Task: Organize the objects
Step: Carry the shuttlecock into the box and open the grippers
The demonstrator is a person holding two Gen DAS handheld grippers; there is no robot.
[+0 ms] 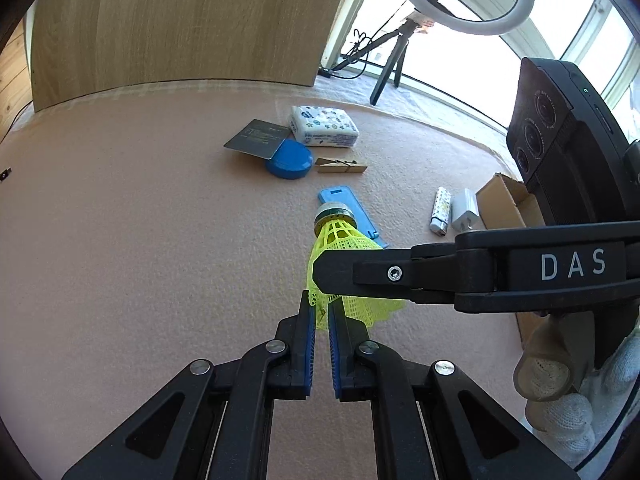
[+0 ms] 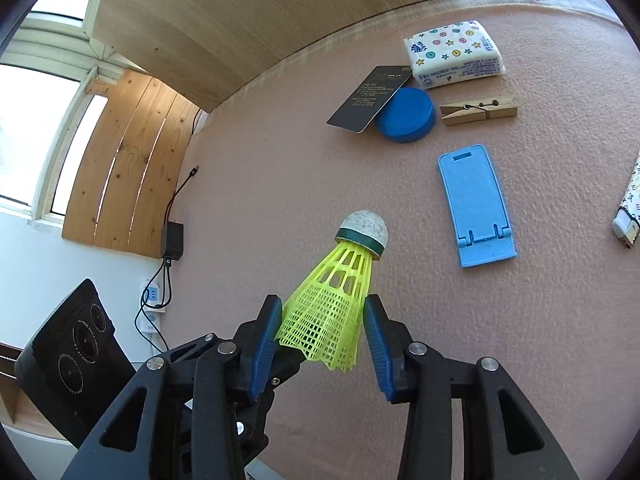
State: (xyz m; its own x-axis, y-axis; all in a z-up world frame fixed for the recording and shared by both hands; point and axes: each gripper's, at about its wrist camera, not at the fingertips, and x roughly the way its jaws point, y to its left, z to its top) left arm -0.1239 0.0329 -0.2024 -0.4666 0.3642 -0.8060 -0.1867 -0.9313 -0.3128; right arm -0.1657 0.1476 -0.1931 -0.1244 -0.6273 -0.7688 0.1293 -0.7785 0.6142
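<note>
A yellow plastic shuttlecock [image 2: 332, 304] with a grey cork tip is held above the pink mat, tip pointing away. My left gripper [image 1: 320, 312] is shut on the rim of its skirt [image 1: 340, 240]. My right gripper [image 2: 324, 320] has its blue pads on both sides of the skirt, touching it; in the left wrist view its finger [image 1: 380, 272] crosses in front of the shuttlecock from the right. A cardboard box [image 1: 508, 204] lies open at the right edge of the mat.
On the pink mat [image 2: 280, 184] lie a blue phone stand [image 2: 474, 204], a wooden clothespin [image 2: 478, 110], a blue round lid [image 2: 408, 118] under a dark card [image 2: 370, 98], a tissue pack [image 2: 454, 54], a lighter [image 1: 441, 210] and a white charger [image 1: 465, 214]. A wooden board [image 1: 180, 24] stands behind.
</note>
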